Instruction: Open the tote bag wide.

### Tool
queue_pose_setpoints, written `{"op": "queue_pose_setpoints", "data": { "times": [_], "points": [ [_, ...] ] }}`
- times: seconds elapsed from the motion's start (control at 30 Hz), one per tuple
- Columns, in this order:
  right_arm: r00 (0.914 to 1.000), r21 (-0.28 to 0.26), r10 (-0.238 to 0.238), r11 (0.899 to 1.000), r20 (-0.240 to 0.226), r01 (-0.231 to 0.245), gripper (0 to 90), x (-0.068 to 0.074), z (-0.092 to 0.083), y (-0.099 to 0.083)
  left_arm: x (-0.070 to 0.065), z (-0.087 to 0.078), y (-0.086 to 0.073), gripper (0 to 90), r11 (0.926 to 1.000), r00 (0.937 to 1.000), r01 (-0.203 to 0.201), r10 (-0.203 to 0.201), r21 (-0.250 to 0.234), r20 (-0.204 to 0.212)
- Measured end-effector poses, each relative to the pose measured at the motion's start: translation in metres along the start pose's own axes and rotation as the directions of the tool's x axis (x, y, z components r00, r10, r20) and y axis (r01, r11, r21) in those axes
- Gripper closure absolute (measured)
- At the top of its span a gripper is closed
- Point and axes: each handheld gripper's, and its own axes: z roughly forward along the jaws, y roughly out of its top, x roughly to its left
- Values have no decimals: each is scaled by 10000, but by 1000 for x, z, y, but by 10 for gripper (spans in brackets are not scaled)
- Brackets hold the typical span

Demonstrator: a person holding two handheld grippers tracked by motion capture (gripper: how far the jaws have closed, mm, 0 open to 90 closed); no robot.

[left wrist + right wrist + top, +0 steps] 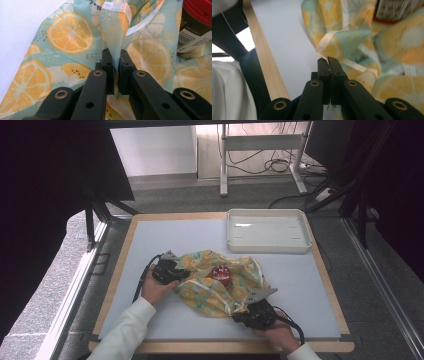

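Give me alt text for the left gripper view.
The left gripper, jaws shut, pinches a raised fold of the lemon-print cloth spread on the white table. At the upper right stands a dark jar with a red lid and barcode label.

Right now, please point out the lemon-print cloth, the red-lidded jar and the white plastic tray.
lemon-print cloth [207, 295]: high view, its middle fold.
red-lidded jar [220, 273]: high view, its red lid.
white plastic tray [268, 246]: high view, its near rim.

The high view looks forward and down from above the table's [320, 285] near edge. Both gripper views sit close, sharing the lemon-print cloth [67, 32] and red-lidded jar [220, 273].
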Motion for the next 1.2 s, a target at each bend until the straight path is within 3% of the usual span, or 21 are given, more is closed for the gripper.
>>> {"op": "queue_pose_setpoints", "data": {
  "times": [0.17,0.37,0.47,0.5,0.53,0.57,0.67,0.7,0.73,0.83,0.9,1.03,1.2],
  "points": [
    [9992,361,394,9986,16,-394,889,-5,-1,-10,1,0,0,865,10000,10000,30,-30,7,-25],
    [9993,379,383,9985,28,-383,889,-6,-2,-12,1,1,0,860,10000,10000,42,-42,2,-27],
    [9996,274,260,9993,62,-262,862,-5,-2,-10,1,0,0,816,10000,10000,9,-9,-81,-53],
    [9998,83,169,9998,110,-170,799,-4,-3,-9,1,-2,0,800,9998,10000,25,-26,-193,-67],
    [9998,83,169,9998,110,-170,799,-4,-3,-9,1,-2,0,786,9998,10000,25,-26,-193,-67],
    [9995,-189,-41,9998,304,47,720,-2,-6,-7,2,-3,1,770,9996,10000,11,-14,-280,-82],
    [9983,-508,-166,9985,566,195,644,0,-11,-4,2,-5,1,740,9994,9999,0,-4,-343,-115],
    [9954,-830,-32,9965,955,111,529,-1,-15,-1,3,-6,1,713,9991,9999,42,-49,-417,-156],
    [9954,-830,-32,9965,955,111,529,-1,-15,-1,3,-6,1,696,9991,9999,42,-49,-417,-156],
    [9882,-1264,313,9919,1502,-122,404,0,-22,2,4,-9,1,653,9987,9998,122,-131,-501,-170],
    [9788,-1448,471,9893,1993,-181,318,0,-27,4,4,-10,1,593,9983,9996,185,-197,-560,-203],
    [9731,-1544,702,9873,2194,-364,269,0,-32,7,5,-14,1,542,9971,9995,237,-251,-716,-187],
    [9726,-1954,834,9799,2168,-405,249,-1,-42,13,5,-24,4,516,9957,9995,214,-234,-902,-213]
  ]
}}
